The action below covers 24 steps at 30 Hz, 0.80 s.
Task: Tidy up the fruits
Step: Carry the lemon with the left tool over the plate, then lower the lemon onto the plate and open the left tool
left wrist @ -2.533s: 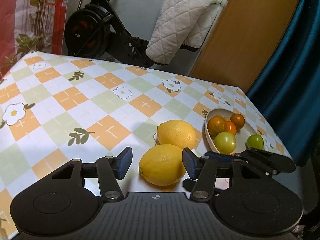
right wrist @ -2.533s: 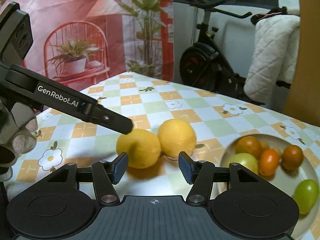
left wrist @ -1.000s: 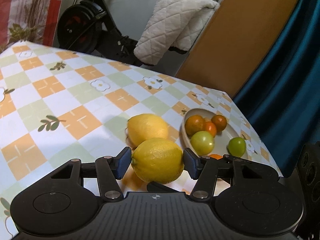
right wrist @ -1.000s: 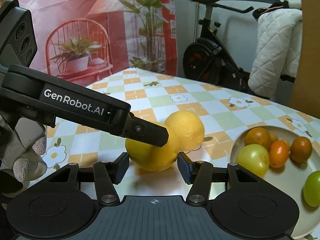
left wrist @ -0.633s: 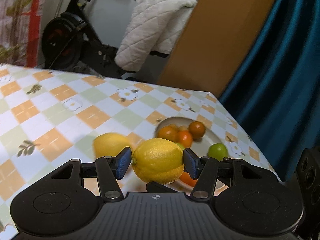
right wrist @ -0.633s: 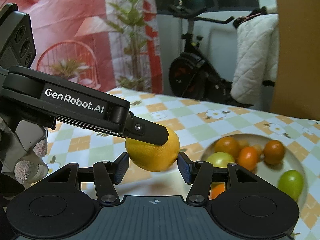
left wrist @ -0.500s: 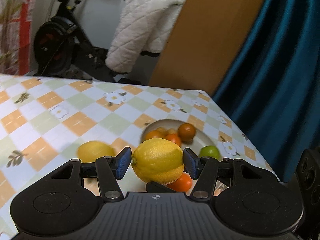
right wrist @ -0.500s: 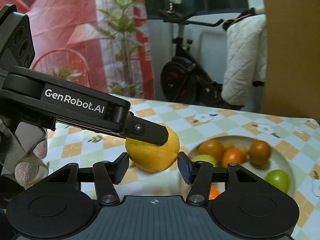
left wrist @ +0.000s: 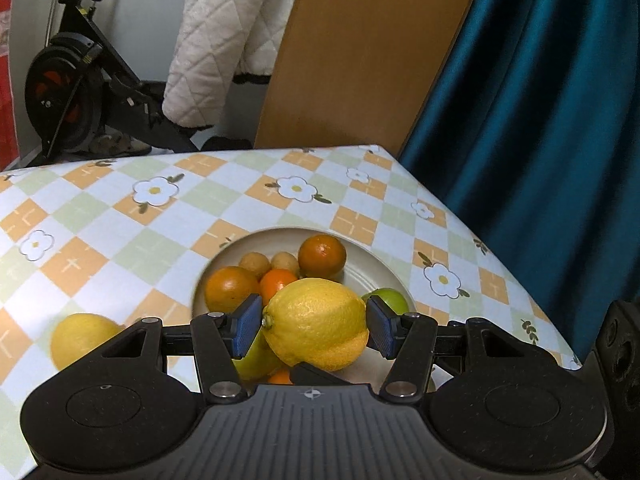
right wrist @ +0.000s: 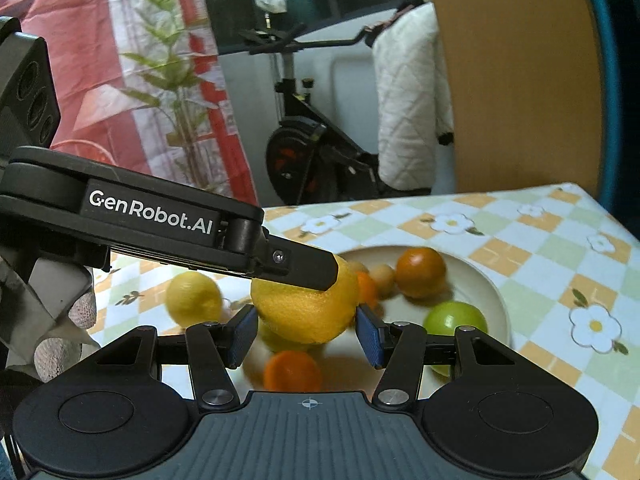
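Observation:
My left gripper (left wrist: 314, 326) is shut on a yellow lemon (left wrist: 316, 324) and holds it above the cream plate (left wrist: 372, 256) of fruit. The plate holds oranges (left wrist: 322, 256), small tan fruits and a green fruit (left wrist: 390, 298). A second lemon (left wrist: 80, 338) lies on the tablecloth left of the plate. In the right wrist view the left gripper's finger (right wrist: 296, 266) rests over the held lemon (right wrist: 304, 308). My right gripper (right wrist: 304, 334) straddles that same lemon with its pads at its sides. The second lemon (right wrist: 194, 298) and the plate (right wrist: 480, 284) show behind.
The checked flower tablecloth (left wrist: 160, 208) ends near the plate at the right edge, by a blue curtain (left wrist: 540, 120). A wooden board (left wrist: 360, 52), an exercise bike (right wrist: 312, 148) and a white quilted cloth (left wrist: 216, 52) stand beyond the far edge.
Both grippers have closed round one lemon, lifted it off the tablecloth and carried it right to above the plate. The other lemon stays on the cloth.

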### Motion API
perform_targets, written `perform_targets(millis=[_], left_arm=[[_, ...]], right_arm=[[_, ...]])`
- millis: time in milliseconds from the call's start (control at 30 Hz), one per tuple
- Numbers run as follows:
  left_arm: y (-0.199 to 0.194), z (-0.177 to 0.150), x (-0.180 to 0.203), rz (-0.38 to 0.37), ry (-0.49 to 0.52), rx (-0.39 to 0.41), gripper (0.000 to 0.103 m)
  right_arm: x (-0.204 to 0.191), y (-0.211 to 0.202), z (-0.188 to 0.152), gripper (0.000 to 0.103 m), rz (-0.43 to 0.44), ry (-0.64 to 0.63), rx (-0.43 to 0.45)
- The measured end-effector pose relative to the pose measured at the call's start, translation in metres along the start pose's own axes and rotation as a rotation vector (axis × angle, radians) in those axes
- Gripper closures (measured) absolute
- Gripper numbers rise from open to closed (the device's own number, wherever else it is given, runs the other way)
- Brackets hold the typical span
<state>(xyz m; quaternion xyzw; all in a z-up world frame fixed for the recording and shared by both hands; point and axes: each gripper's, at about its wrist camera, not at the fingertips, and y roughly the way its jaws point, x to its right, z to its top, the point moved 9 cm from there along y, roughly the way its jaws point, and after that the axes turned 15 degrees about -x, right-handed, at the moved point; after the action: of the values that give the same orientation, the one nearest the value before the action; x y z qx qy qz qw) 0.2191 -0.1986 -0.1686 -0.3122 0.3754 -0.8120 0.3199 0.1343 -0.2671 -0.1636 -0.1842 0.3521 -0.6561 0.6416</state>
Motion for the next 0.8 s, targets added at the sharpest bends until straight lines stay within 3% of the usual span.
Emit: perform_targets(millis=[333,800], left_arm=[[0.025,0.008,0.005,0.051,0.025,-0.057,0.043],[0.037,0.011,0.004,0.083,0.030,-0.072,0.043]], right_arm=[[0.017,0.018,-0.007,0.053,-0.044,-0.004,-0.009],[0.020,0.027,-0.008,0.053,-0.046,0.010,-0.010]])
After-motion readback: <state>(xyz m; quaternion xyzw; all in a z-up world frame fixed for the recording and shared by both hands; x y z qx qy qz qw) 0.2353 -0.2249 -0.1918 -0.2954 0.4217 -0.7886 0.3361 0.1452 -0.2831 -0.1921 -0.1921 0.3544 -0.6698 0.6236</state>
